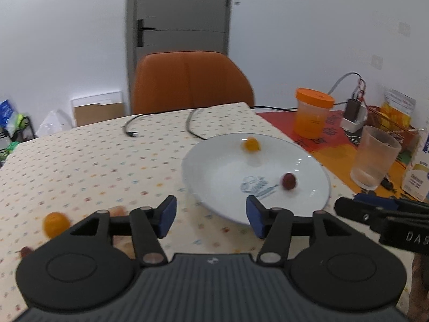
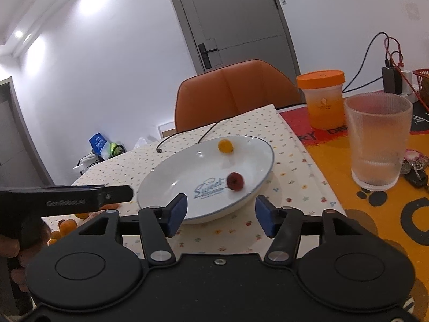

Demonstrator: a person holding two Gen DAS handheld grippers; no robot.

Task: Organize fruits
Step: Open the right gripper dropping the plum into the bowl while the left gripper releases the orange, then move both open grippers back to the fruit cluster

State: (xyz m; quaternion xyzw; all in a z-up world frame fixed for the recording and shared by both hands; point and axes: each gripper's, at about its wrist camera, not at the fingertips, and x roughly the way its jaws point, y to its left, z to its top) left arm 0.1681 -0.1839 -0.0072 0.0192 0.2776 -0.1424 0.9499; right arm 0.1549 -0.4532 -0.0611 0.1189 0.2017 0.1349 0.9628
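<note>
A white plate with blue lettering holds a small orange fruit at its far side and a dark red fruit toward its right. My left gripper is open and empty, just short of the plate's near rim. My right gripper is open and empty too, at the plate's near edge. Another orange fruit and a small red one lie on the cloth left of the left gripper. Several orange fruits sit on the table under the left gripper.
An orange-lidded cup, a ribbed glass, keys and a carton stand right of the plate. Black cables cross the far tablecloth. An orange chair stands behind the table.
</note>
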